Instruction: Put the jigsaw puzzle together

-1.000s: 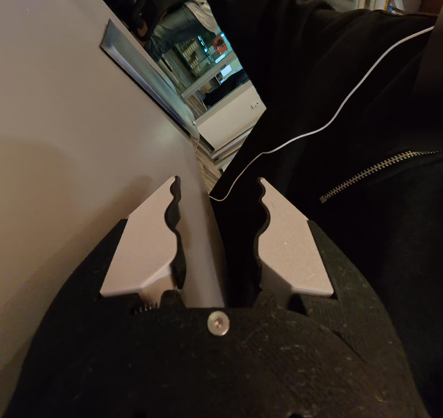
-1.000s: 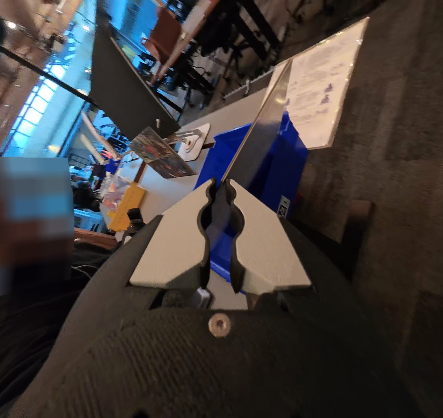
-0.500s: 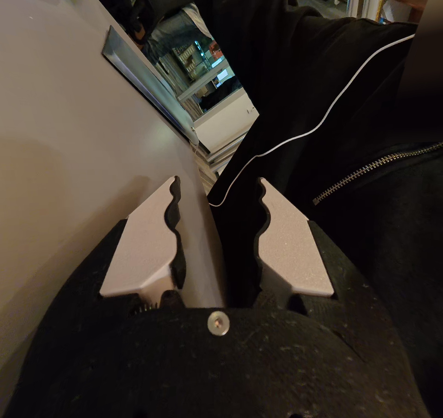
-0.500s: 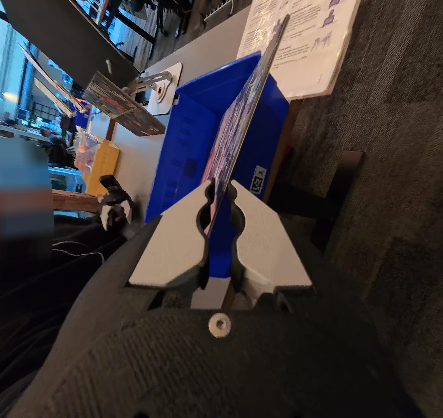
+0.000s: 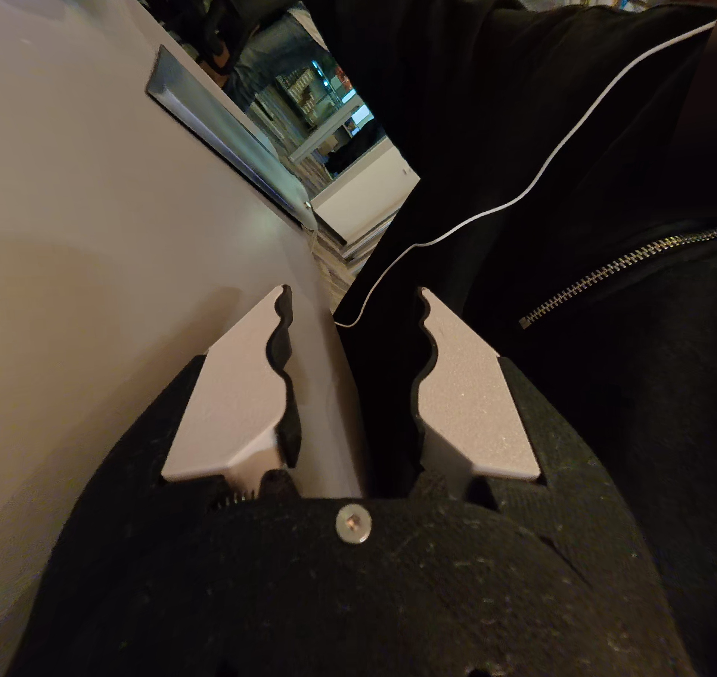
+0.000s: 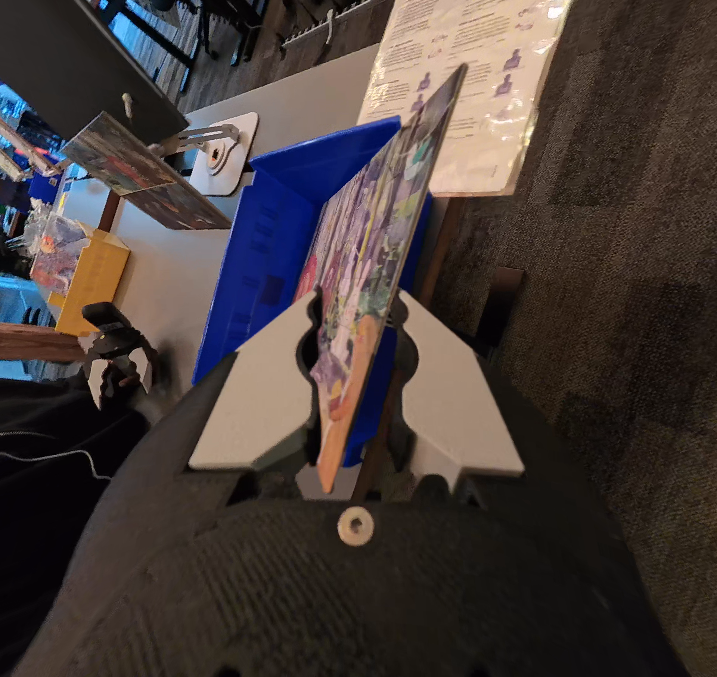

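My right gripper (image 6: 361,297) is shut on the lower edge of a flat jigsaw puzzle board (image 6: 372,231) with a purple, pink and orange picture. The board stands tilted on edge, held over a blue bin (image 6: 271,231); the bin's inside is mostly hidden. My left gripper (image 5: 353,291) is open and empty, over the near edge of the pale table (image 5: 97,270), beside a person's black jacket (image 5: 543,193). It also shows small in the right wrist view (image 6: 116,363), left of the bin.
A laminated instruction sheet (image 6: 485,76) lies beyond the bin at the table's edge. A second picture board (image 6: 143,177) sits raised on a metal stand (image 6: 217,154). A yellow box (image 6: 93,282) stands at the left. A metal slot (image 5: 217,142) is set in the table. Dark carpet (image 6: 620,309) lies to the right. The grippers' ends are close to 55 cm from one another.
My right gripper has turned with the board, so its picture face now shows instead of only its thin edge, and the bin sits closer below. The left gripper has barely moved.
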